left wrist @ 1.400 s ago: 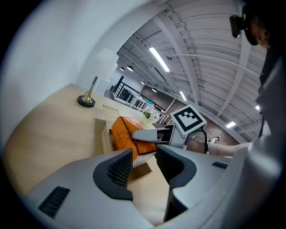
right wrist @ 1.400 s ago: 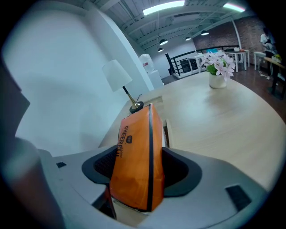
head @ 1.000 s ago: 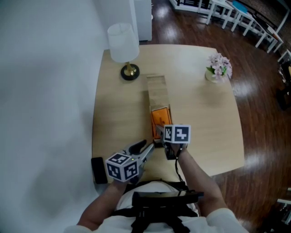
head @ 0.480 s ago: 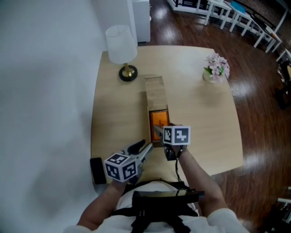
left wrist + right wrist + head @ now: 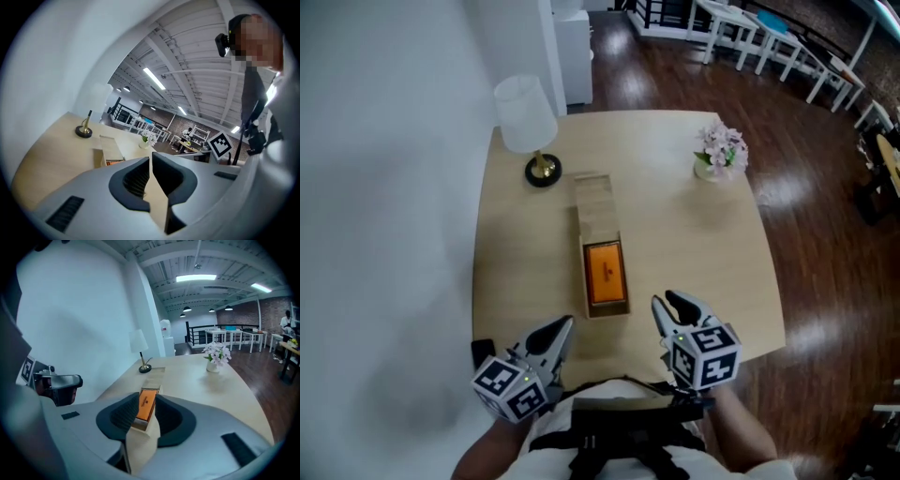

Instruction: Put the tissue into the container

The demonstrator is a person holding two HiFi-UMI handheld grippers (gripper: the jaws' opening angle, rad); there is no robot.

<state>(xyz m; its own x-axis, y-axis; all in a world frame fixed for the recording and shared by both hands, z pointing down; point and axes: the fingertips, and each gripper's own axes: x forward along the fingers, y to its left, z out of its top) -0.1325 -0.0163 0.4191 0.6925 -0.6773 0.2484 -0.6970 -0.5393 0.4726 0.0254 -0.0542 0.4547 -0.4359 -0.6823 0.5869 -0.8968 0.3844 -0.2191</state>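
Note:
An orange tissue pack (image 5: 605, 272) lies inside a long wooden container (image 5: 618, 307) in the middle of the table, with nothing holding it. The container's pale wooden part (image 5: 593, 214) stretches toward the lamp. Both grippers hover at the table's near edge, apart from the container. My left gripper (image 5: 558, 330) is at the front left; its jaws are closing and stand almost together (image 5: 151, 161) with nothing between them. My right gripper (image 5: 668, 307) is at the front right. Its jaws (image 5: 146, 401) are closing with a narrow gap and hold nothing. Through that gap I see the tissue pack (image 5: 146, 408).
A white-shaded lamp (image 5: 525, 117) stands at the table's far left, and a small vase of pink flowers (image 5: 719, 150) at the far right. A black object (image 5: 479, 352) sits by the front left corner. Dark wood floor and white chairs (image 5: 741, 28) lie beyond the table.
Both grippers have drawn back from the container toward the table's near edge. The right gripper no longer sits over the box's near end. The left jaws have come together.

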